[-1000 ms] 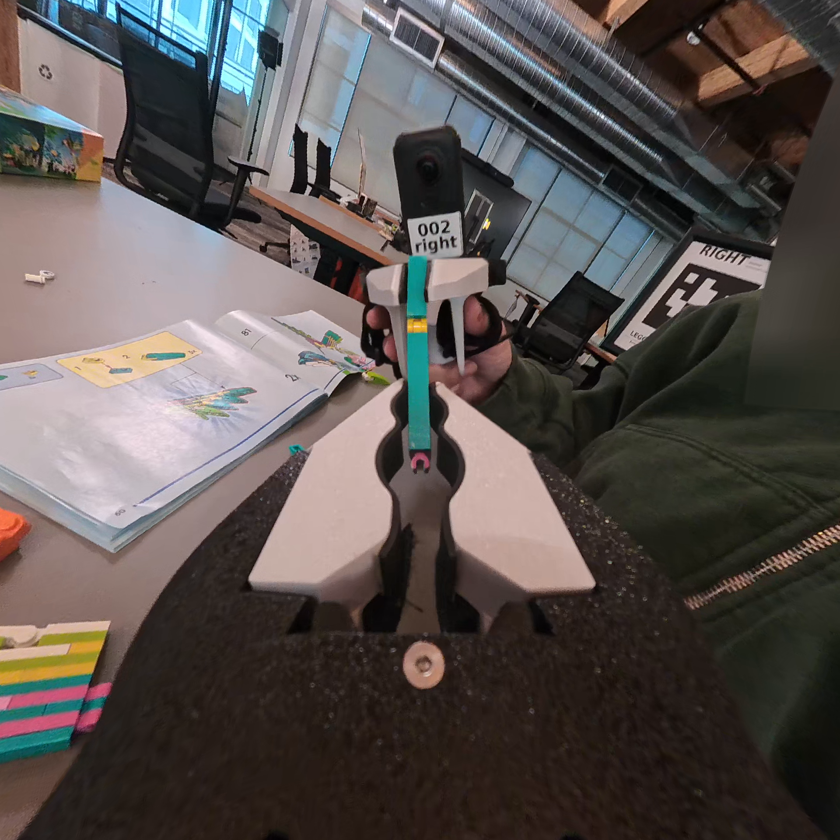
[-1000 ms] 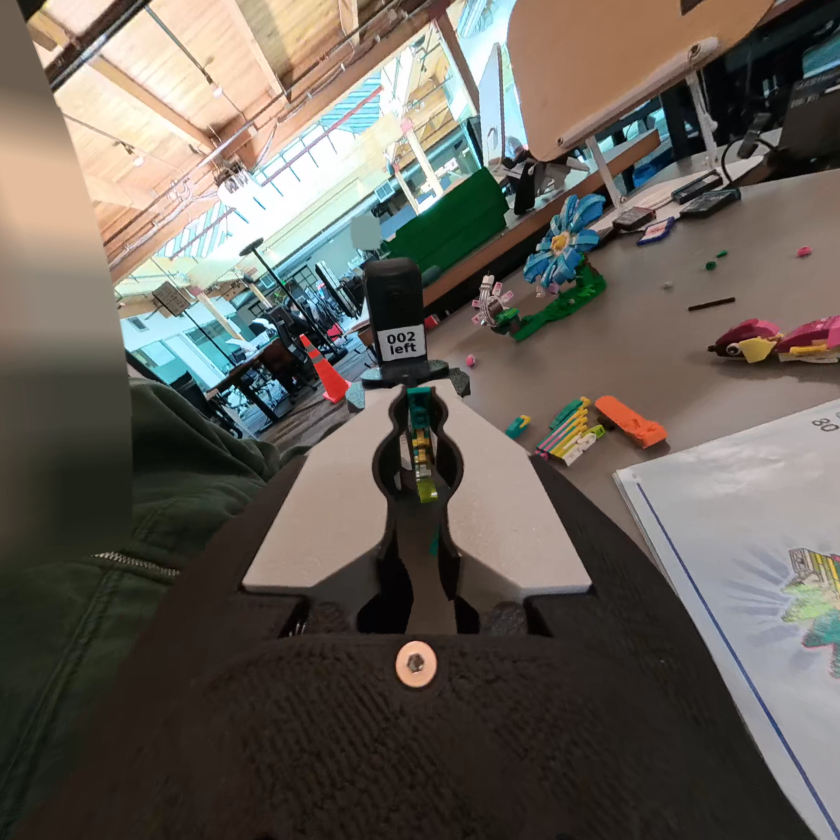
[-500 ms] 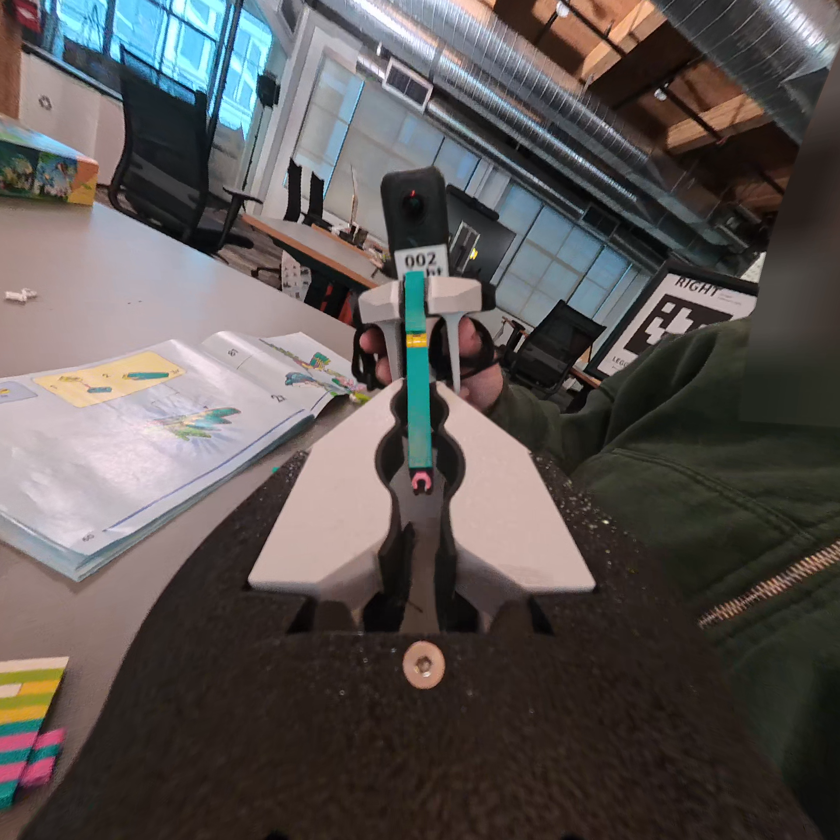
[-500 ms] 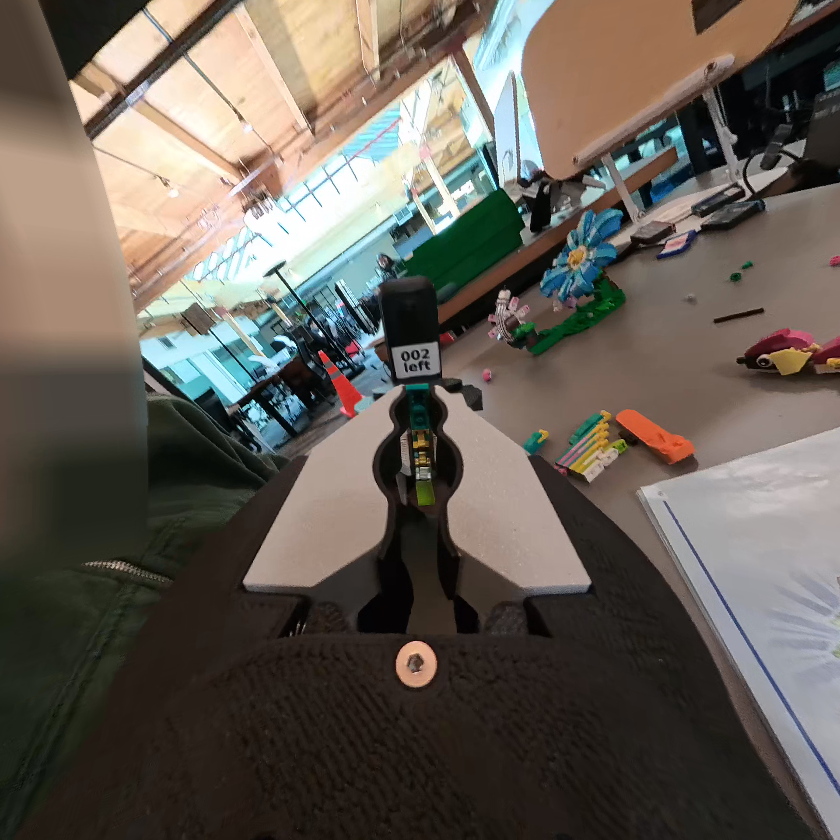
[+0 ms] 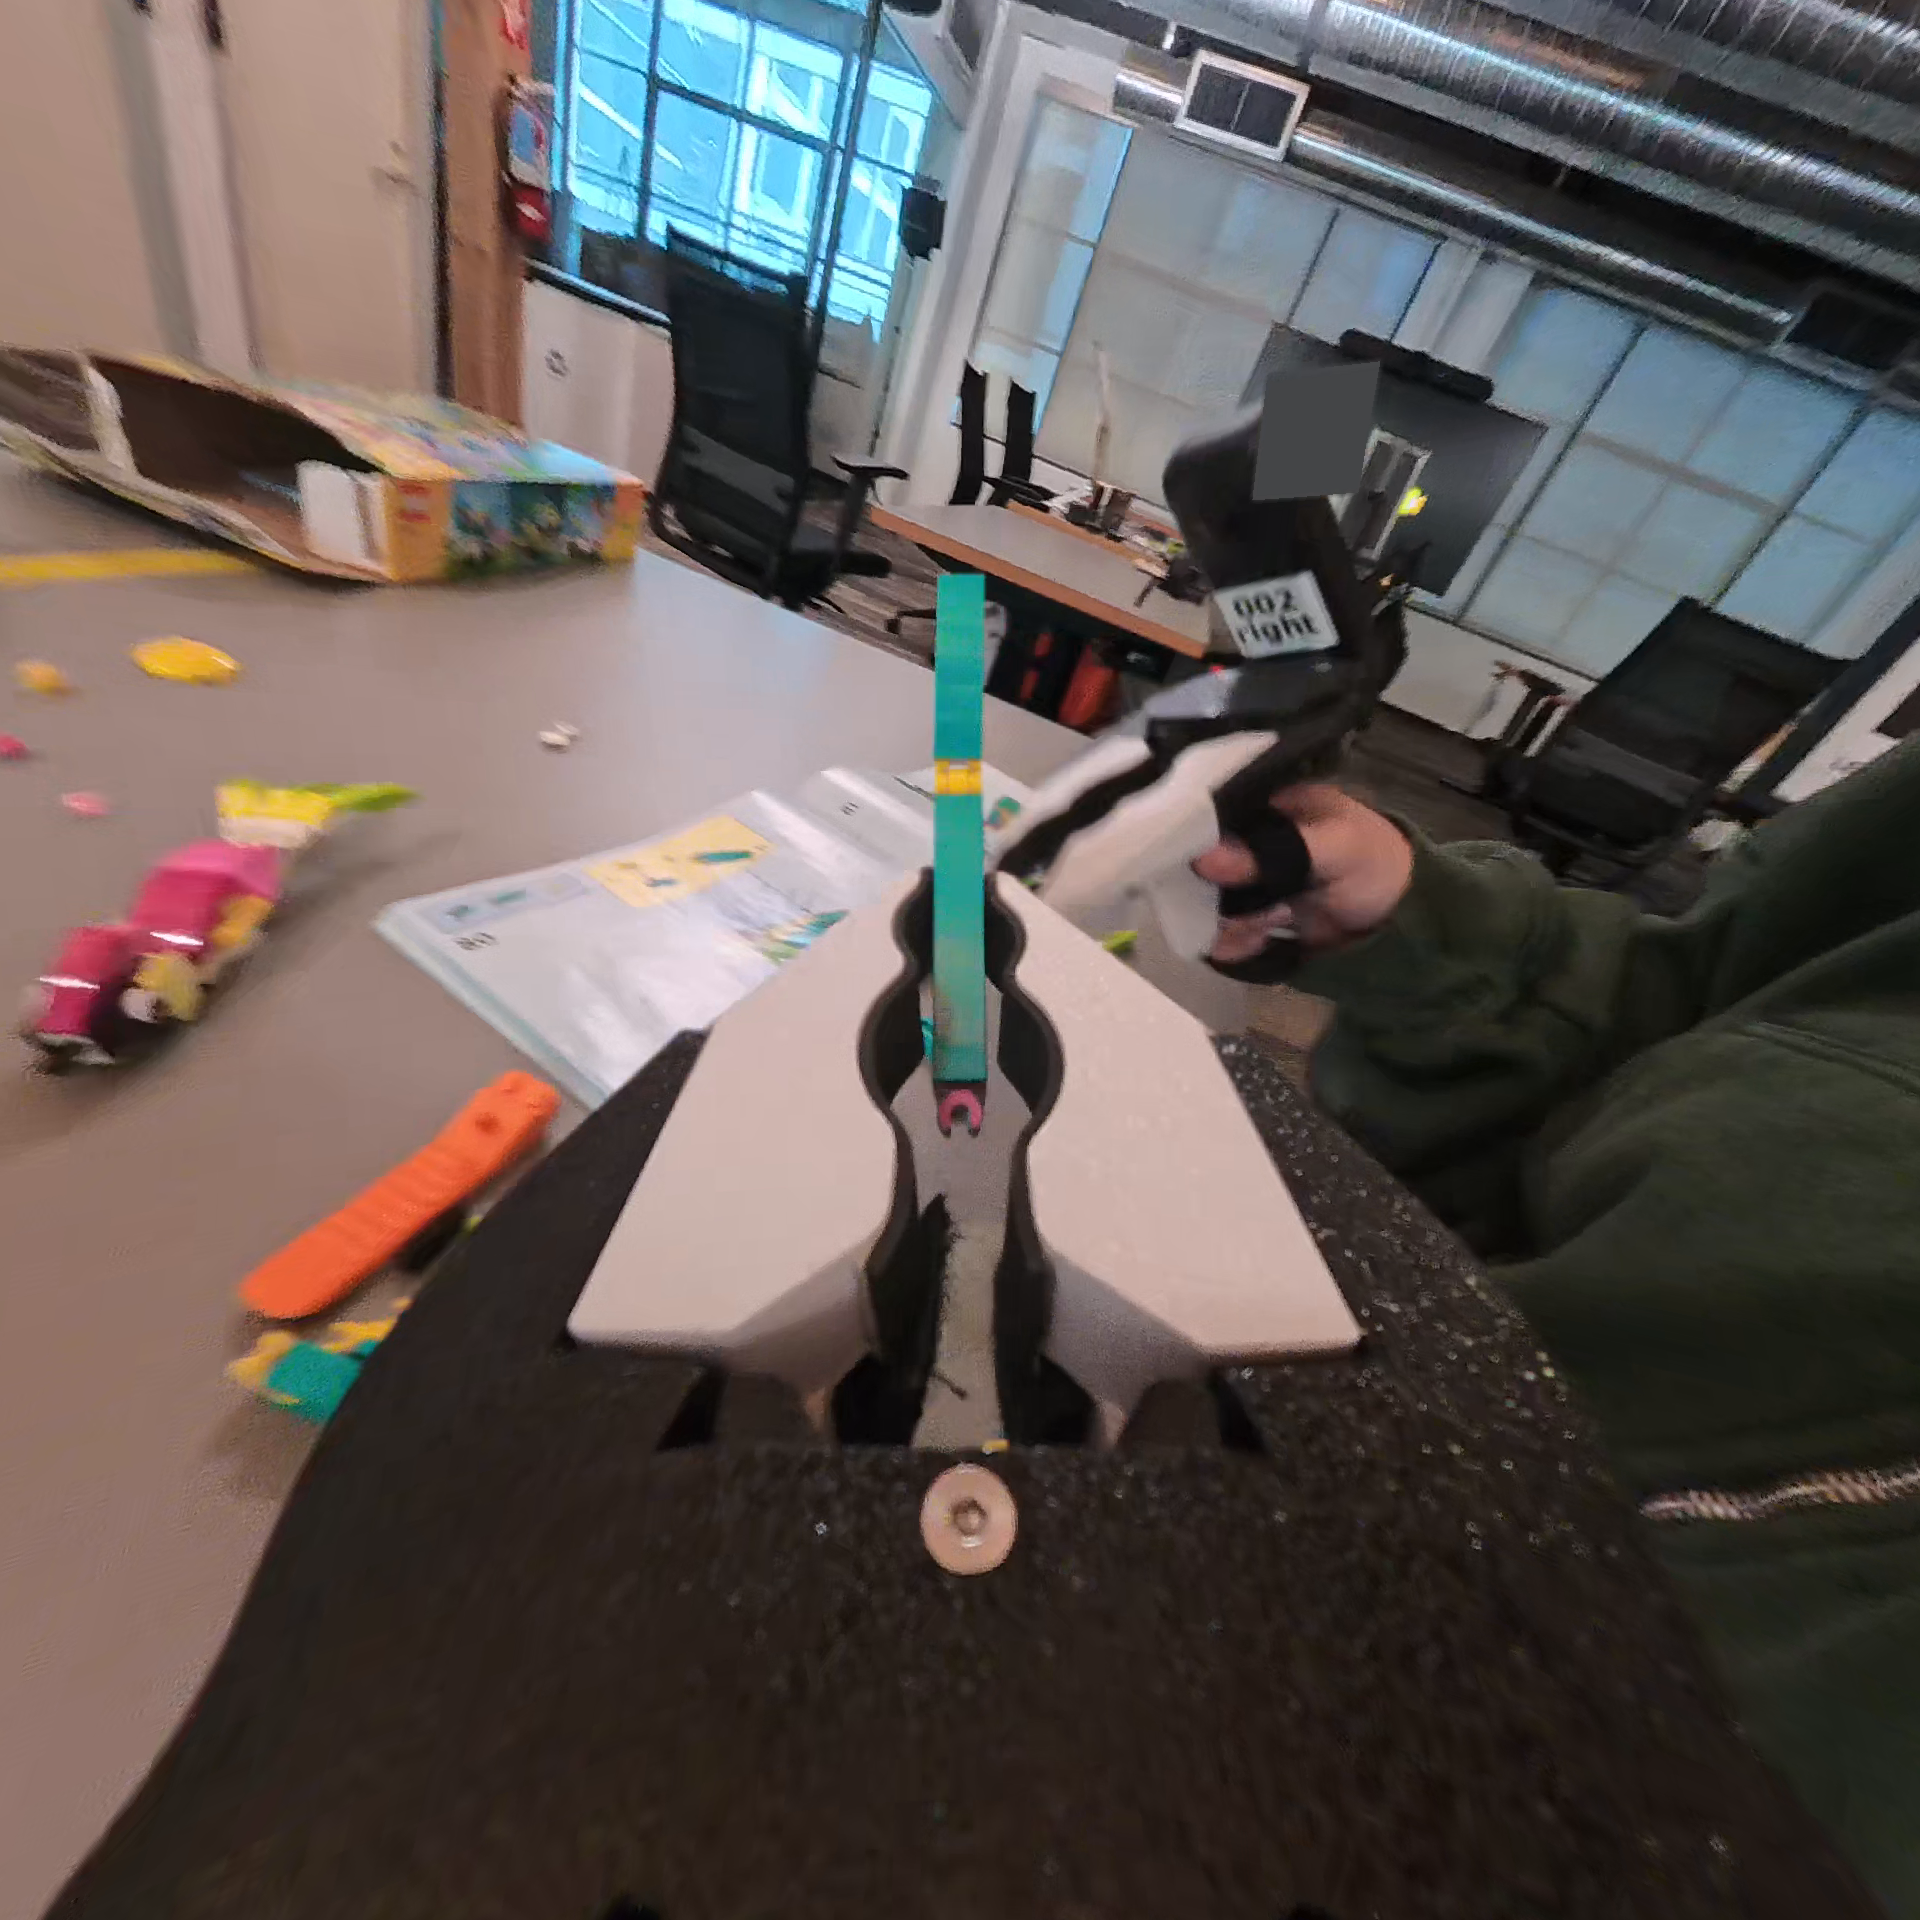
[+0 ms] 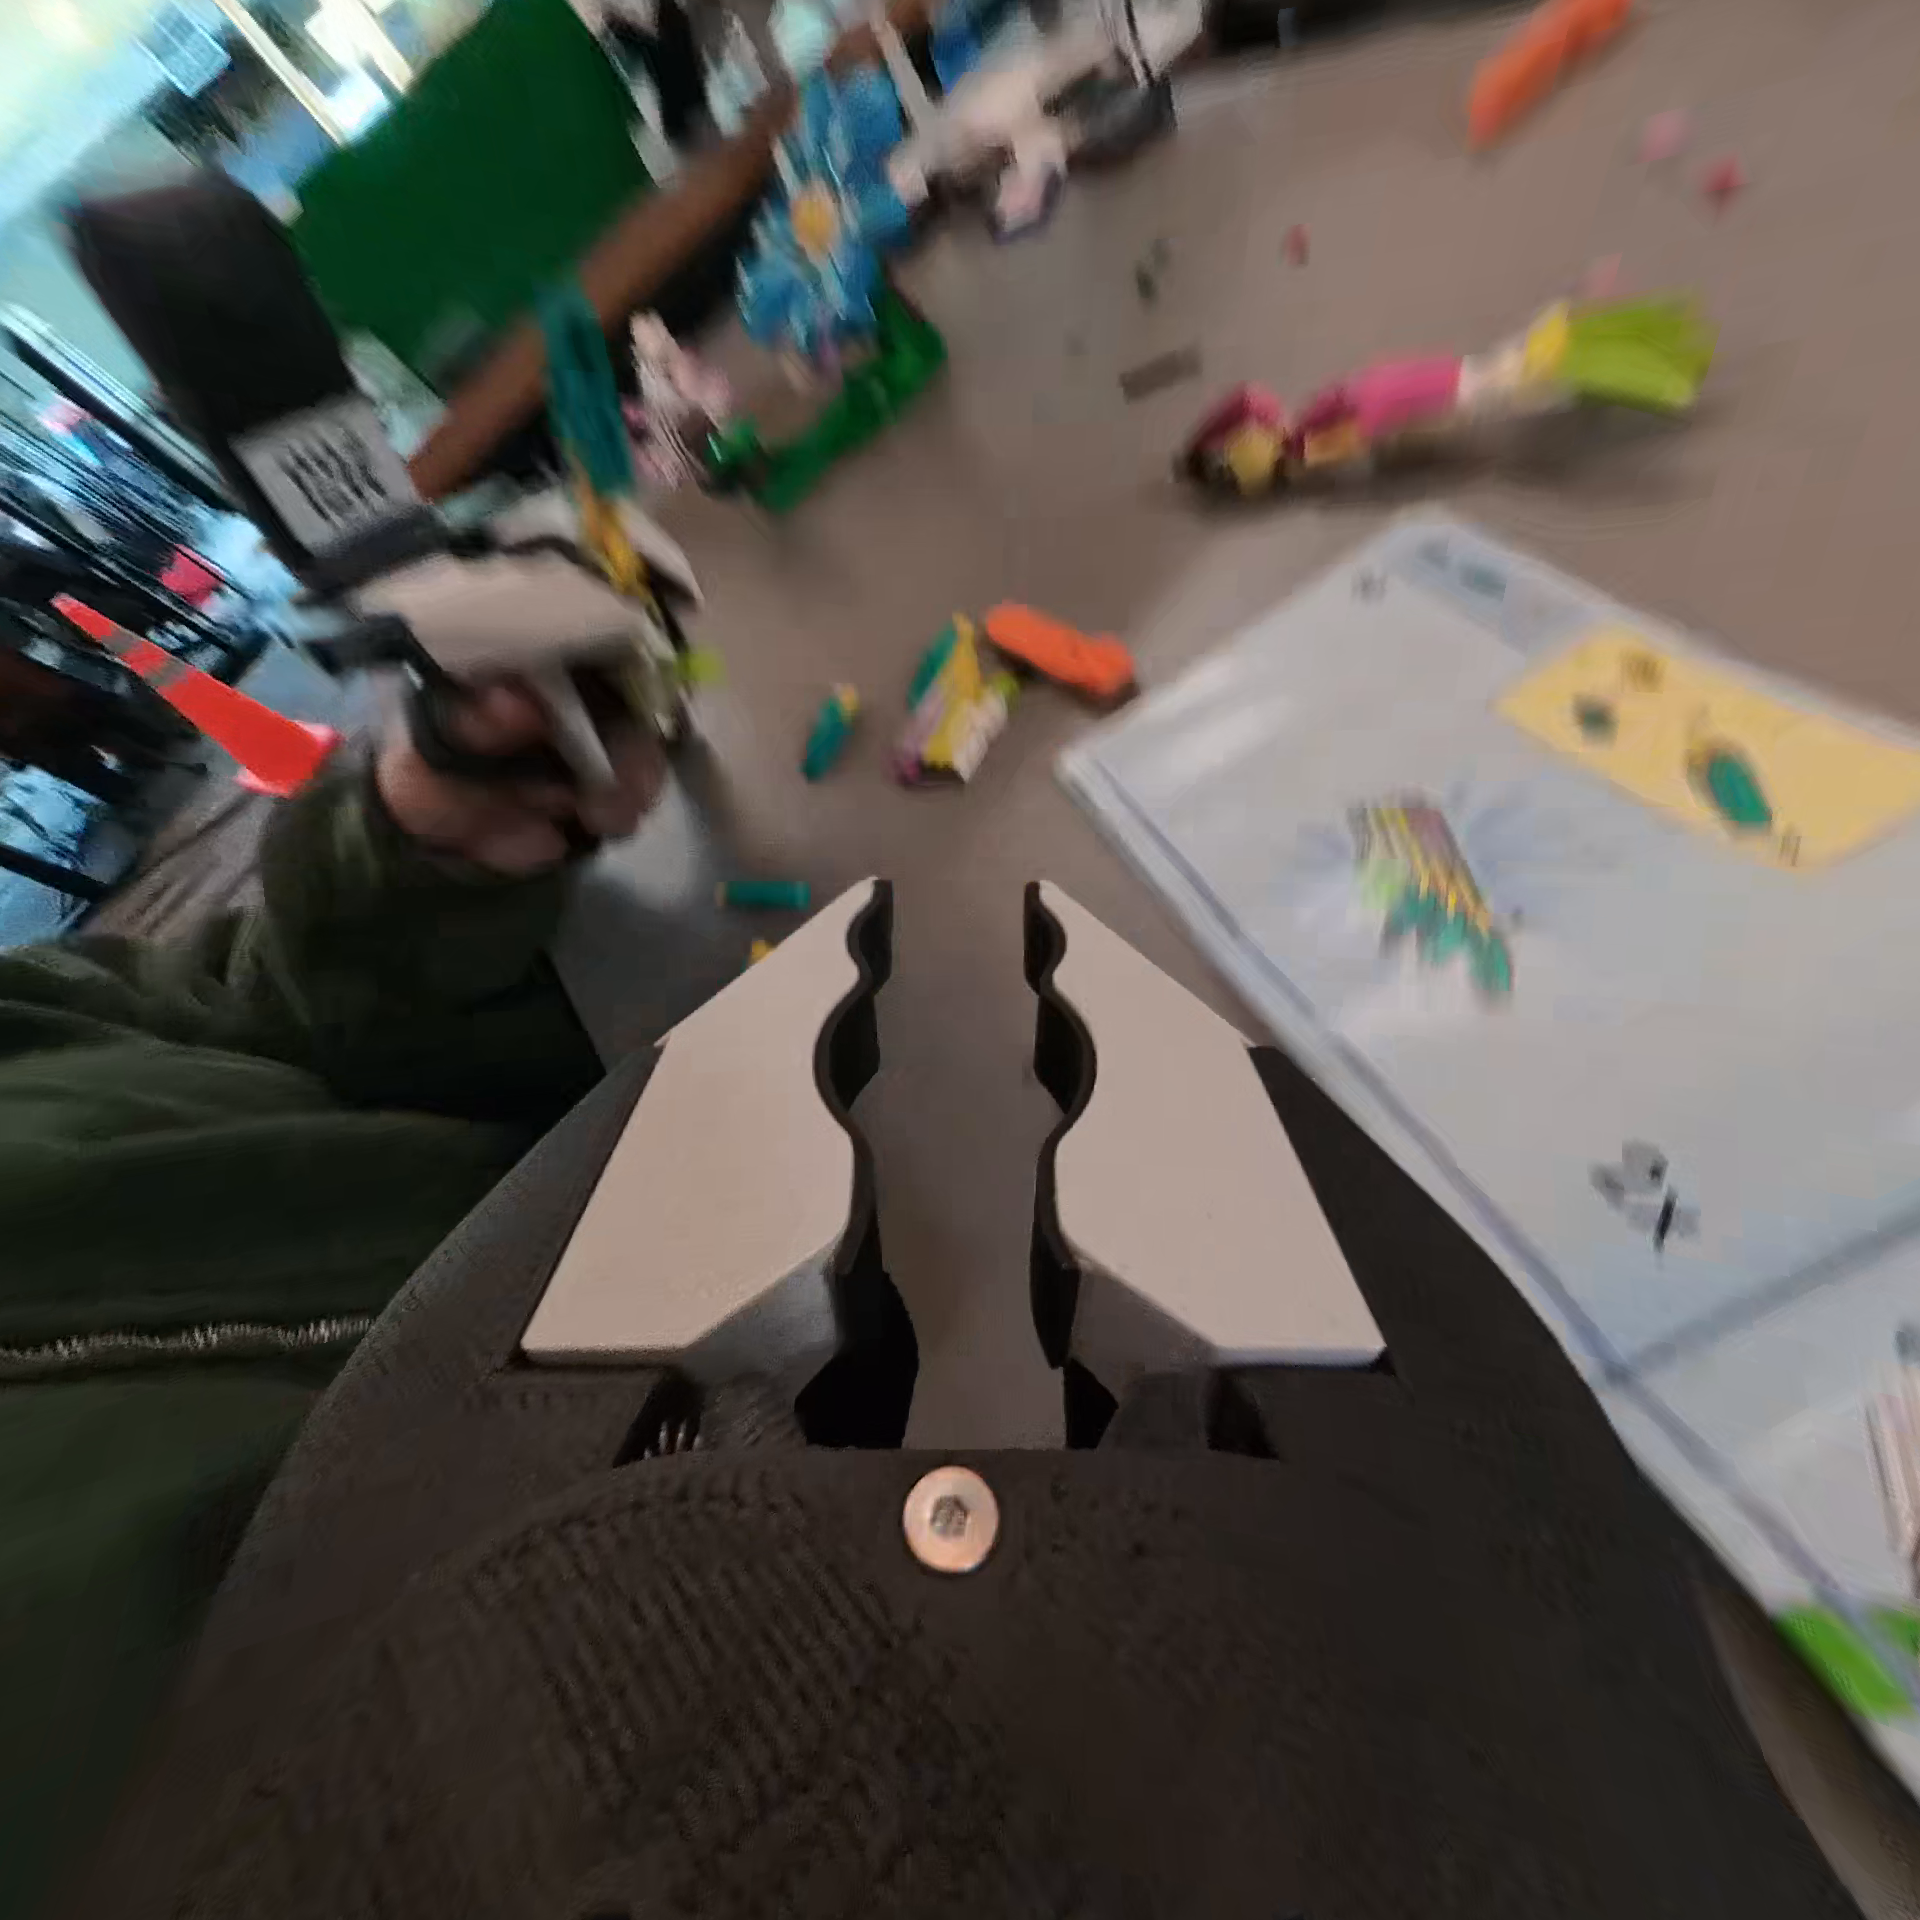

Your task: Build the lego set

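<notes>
My left gripper (image 5: 958, 883) is shut on a long teal lego strip (image 5: 958, 748). The strip stands up between the fingers, with a yellow band partway up and a pink clip (image 5: 956, 1112) at its lower end. My right gripper (image 6: 956, 914) is open and empty, tilted down over the grey table (image 6: 935, 520) beside the open instruction booklet (image 6: 1507, 935). The right wrist view is blurred; it shows the left gripper (image 6: 623, 623) up at the left with the strip (image 6: 587, 395). In the left wrist view the right gripper (image 5: 1081, 800) is off to the right, apart from the strip.
An orange brick separator (image 5: 405, 1195), a striped plate stack (image 6: 951, 707) and small teal pieces (image 6: 769, 894) lie near the booklet (image 5: 644, 925). A pink and lime build (image 5: 156, 935) lies farther out. A torn lego box (image 5: 416, 499) and a blue flower model (image 6: 821, 249) stand at the back. About 9 centimeters separates my left fingertips from my right. The striped plate stack (image 6: 951, 707) sits 12 centimeters or so from the ends of my left fingers.
My right gripper has let go of the teal strip, opened and swung away down toward the table. My left gripper keeps the strip and has turned to the left.
</notes>
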Demonstrator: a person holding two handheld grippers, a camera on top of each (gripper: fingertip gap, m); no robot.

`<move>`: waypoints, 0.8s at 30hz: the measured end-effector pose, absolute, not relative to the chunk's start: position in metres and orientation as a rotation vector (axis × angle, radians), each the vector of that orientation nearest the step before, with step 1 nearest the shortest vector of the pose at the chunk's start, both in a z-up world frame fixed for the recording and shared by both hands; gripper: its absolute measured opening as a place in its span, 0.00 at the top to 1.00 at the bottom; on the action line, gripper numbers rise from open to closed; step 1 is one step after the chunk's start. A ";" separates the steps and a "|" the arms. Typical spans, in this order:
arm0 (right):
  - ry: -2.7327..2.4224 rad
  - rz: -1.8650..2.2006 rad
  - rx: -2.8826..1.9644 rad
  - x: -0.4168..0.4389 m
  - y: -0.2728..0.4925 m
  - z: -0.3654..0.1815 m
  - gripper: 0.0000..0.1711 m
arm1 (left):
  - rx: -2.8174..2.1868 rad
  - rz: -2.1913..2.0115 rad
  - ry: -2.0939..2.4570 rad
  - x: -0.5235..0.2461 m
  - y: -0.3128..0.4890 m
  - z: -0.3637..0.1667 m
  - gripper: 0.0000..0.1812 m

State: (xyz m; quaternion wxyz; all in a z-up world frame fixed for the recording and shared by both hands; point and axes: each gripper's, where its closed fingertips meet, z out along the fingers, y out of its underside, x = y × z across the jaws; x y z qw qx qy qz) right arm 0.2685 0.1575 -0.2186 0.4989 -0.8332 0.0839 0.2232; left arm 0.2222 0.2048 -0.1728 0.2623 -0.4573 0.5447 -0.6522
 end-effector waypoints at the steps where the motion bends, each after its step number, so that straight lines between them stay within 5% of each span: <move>1: 0.236 0.553 -2.099 0.264 0.150 -0.233 0.86 | -1.217 -1.735 1.471 0.222 0.211 -0.168 0.97; 12: 0.496 0.509 -2.436 0.271 0.141 -0.284 0.84 | -0.868 -1.428 1.681 0.265 0.228 -0.146 0.97; 24: 0.444 0.345 -2.747 0.266 0.167 -0.287 0.83 | -0.816 -1.644 1.606 0.272 0.231 -0.160 0.97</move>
